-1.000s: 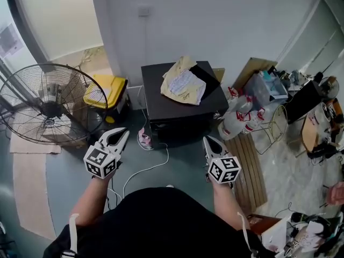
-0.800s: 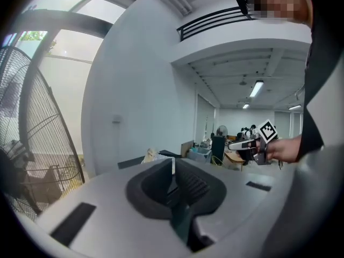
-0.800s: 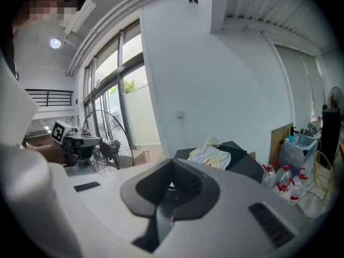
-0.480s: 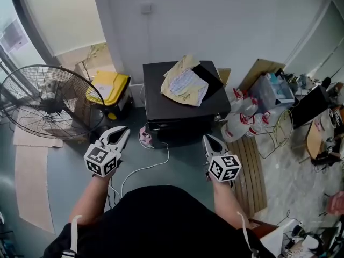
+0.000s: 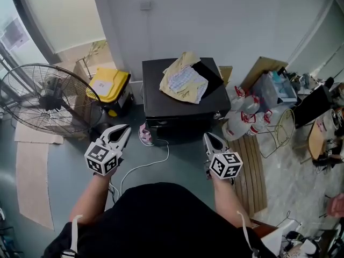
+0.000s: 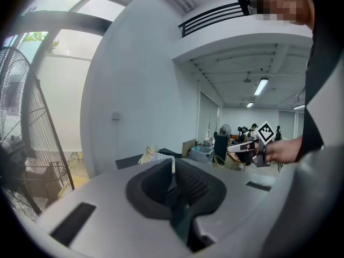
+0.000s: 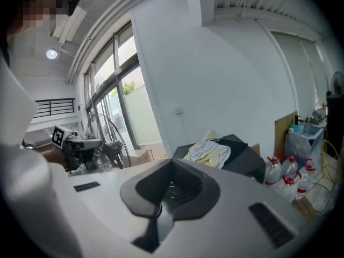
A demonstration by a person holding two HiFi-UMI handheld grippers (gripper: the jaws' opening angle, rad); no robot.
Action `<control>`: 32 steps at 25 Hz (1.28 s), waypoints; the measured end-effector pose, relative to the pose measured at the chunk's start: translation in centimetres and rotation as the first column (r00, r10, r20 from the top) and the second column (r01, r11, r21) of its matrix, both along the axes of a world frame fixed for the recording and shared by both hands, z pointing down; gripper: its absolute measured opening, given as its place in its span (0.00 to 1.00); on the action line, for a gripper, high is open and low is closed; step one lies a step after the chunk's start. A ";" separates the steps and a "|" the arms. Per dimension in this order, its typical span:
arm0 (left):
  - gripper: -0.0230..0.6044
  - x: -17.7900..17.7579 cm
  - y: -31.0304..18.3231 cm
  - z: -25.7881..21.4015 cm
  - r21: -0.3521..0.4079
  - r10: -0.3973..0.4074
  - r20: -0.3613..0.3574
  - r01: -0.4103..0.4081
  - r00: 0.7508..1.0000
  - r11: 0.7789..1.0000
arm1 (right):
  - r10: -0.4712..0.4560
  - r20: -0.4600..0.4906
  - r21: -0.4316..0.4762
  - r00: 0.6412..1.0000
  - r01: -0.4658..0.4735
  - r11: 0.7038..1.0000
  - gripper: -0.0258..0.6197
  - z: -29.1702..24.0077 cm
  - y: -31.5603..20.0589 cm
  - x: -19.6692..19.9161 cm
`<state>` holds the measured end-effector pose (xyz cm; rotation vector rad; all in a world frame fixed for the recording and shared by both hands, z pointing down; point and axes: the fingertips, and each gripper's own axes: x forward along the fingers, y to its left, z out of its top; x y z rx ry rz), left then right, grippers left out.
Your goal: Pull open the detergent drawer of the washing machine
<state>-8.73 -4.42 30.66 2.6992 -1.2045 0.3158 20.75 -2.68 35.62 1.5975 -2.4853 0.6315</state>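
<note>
Standing behind the person: black washing machine (image 5: 156,102) sits at 12 o'clock, back against the white wall, well apart from both claws. Only its top and a sliver of its front show from above. The detergent drawer can't be picked out in any view, front too steep and dark.

A yellow cloth (image 5: 183,82) with a checked piece on it lies crumpled on the machine's top, toward the right half.

Left claw (image 5: 126,127) is held out at about 11 o'clock, low over the grey floor (image 5: 183,160), tips aimed toward the machine's left front corner. Jaws pressed together, nothing between them; its own view shows the dark pads meeting with no gap.

Right claw (image 5: 206,136) is out at about 1 o'clock, tips aimed at the machine's right front corner. Jaws closed too, empty. Neither claw touches anything.

Round the room:
- big floor fan (image 5: 48,104) at 10 o'clock
- yellow-lidded box (image 5: 107,85) between fan and machine, at 11 o'clock
- white cable (image 5: 142,168) snaking over the floor from the machine's front toward the person
- cluster of clear bottles (image 5: 242,120) with red caps at 2 o'clock, just beside the machine's right side
- wooden slat board (image 5: 252,168) flat on the floor at 3 o'clock, near the right claw
</note>
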 end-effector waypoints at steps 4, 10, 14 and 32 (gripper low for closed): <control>0.08 0.0 0.4 0.1 -0.002 -0.008 -0.005 0.008 1.000 1.000 | -0.002 0.011 -0.006 1.000 0.002 1.000 0.04 0.2 0.2 0.2; 0.08 0.4 0.8 0.2 -0.012 -0.014 -0.016 0.014 1.000 1.000 | -0.006 0.018 -0.003 1.000 0.006 1.000 0.04 -0.3 0.5 0.7; 0.08 0.6 1.0 0.1 -0.005 -0.003 -0.018 0.003 1.000 1.000 | 0.001 0.022 -0.007 1.000 0.000 1.000 0.04 -0.2 0.8 0.7; 0.08 -0.1 -1.7 0.7 -0.018 0.003 -0.037 -0.004 0.999 1.000 | 0.004 0.012 -0.028 1.000 -0.004 1.000 0.04 -0.3 -1.1 0.4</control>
